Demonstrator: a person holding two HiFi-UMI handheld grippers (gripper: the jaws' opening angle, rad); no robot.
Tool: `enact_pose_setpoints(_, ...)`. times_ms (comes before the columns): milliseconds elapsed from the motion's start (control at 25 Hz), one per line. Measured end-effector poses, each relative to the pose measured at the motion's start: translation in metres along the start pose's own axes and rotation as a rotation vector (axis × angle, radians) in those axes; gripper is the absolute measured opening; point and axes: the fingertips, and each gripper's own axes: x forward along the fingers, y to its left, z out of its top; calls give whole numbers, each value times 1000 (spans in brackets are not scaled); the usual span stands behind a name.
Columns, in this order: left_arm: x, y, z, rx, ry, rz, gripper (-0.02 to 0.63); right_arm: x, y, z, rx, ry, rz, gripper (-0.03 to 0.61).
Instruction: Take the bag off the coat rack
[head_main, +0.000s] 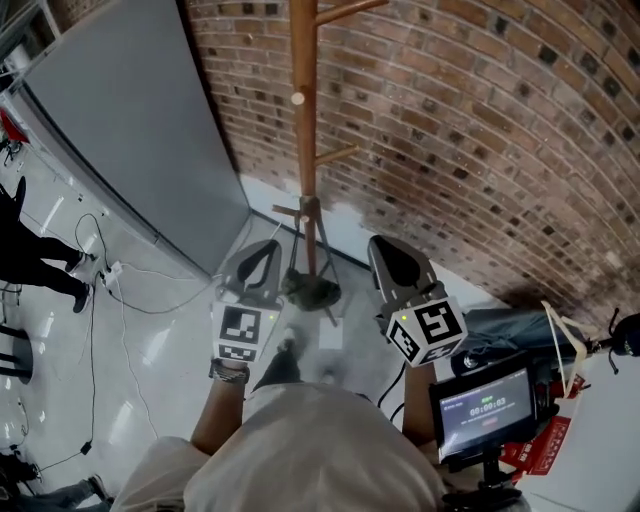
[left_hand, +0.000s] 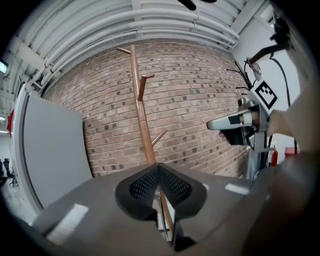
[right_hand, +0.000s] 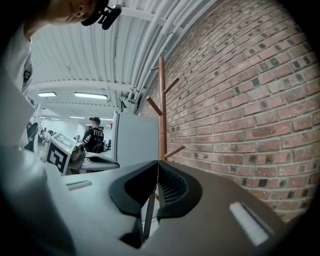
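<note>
The wooden coat rack (head_main: 304, 150) stands against the brick wall, its base (head_main: 311, 287) on the pale floor between my two grippers. I see no bag on its pegs in any view. My left gripper (head_main: 258, 262) is shut and empty, left of the base. My right gripper (head_main: 392, 258) is shut and empty, right of it. In the left gripper view the rack (left_hand: 140, 110) rises past my shut left gripper (left_hand: 159, 167), and the right gripper (left_hand: 227, 124) shows at the right. In the right gripper view the rack (right_hand: 162, 100) stands beyond my shut right gripper (right_hand: 158, 164).
A grey partition panel (head_main: 130, 120) meets the brick wall (head_main: 480, 130) left of the rack. Cables (head_main: 110, 290) trail over the floor at the left. A dark bag-like thing with a pale strap (head_main: 520, 328) lies at the right, near a small screen (head_main: 485, 405). A person in black (right_hand: 94, 137) stands far off.
</note>
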Motion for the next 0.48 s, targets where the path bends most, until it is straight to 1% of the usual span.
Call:
enact_pose_setpoints(80,18,4,-14,13,16,-24,6,12,-2,-4,1,8,-13,7)
enact_pose_setpoints(120,27,4,-21,15,23,-44,31,17,-3,-7,1,16,-20,13)
enact_pose_setpoints(160,34,3,-26,16,26,-65,38,22,-4,-10,0,25,-25,19)
enact_pose_setpoints(240,46,2,-34,12,27,-99,41,33,-4,-18,4,43,-32,32)
enact_pose_setpoints(360,60,2,-48,-9,38,-129,54,51,-4,-32,-2,76,-34,55)
enact_pose_setpoints(480,74,2,-67,-35,64,-150,72,68,-7,-46,-41,96,-62,71)
